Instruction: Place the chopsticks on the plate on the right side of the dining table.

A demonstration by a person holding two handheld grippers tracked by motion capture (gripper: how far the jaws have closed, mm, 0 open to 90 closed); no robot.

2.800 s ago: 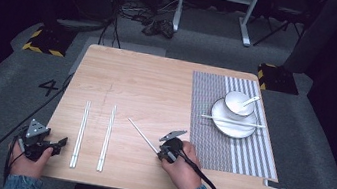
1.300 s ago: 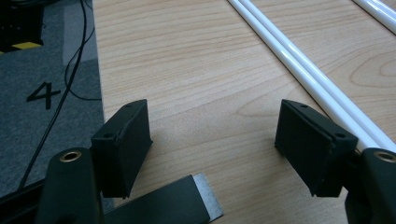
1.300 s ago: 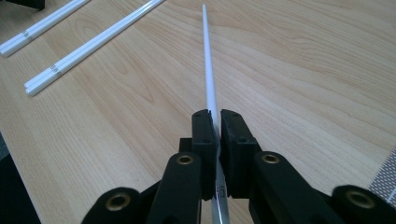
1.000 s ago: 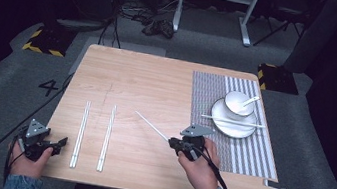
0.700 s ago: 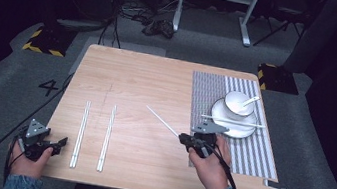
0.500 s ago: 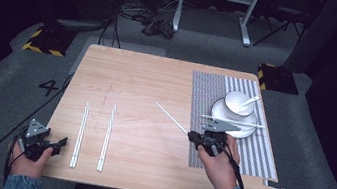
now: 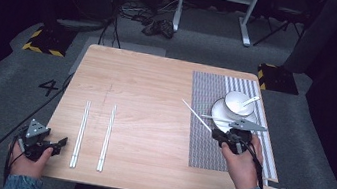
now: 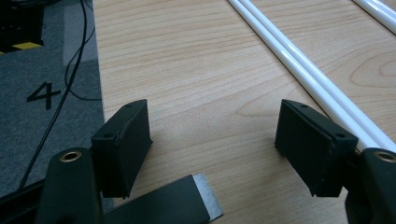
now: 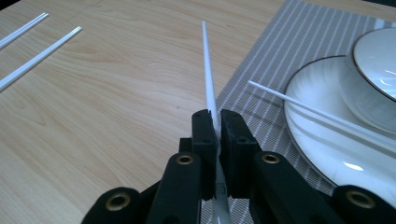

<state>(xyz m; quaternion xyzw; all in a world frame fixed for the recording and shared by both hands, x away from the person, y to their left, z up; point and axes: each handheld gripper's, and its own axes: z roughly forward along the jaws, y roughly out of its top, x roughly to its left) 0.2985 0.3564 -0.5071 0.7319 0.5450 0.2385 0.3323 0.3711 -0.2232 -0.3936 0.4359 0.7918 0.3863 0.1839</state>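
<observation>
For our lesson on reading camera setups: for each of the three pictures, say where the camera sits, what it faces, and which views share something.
High view: above the near edge, looking down on the table; both forearms, left gripper, right gripper.
Left gripper view: on the left gripper, jaws open, facing the chopstick pair.
Right gripper view: on the right gripper, jaws shut on a chopstick, facing the plate.
All three share the wooden table; the high and right gripper views share the plate.

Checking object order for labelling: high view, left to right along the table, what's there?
Left gripper → chopstick pair → second pair → held chopstick → right gripper, over the placemat. Plate and bowl overlap it, so left out.
</observation>
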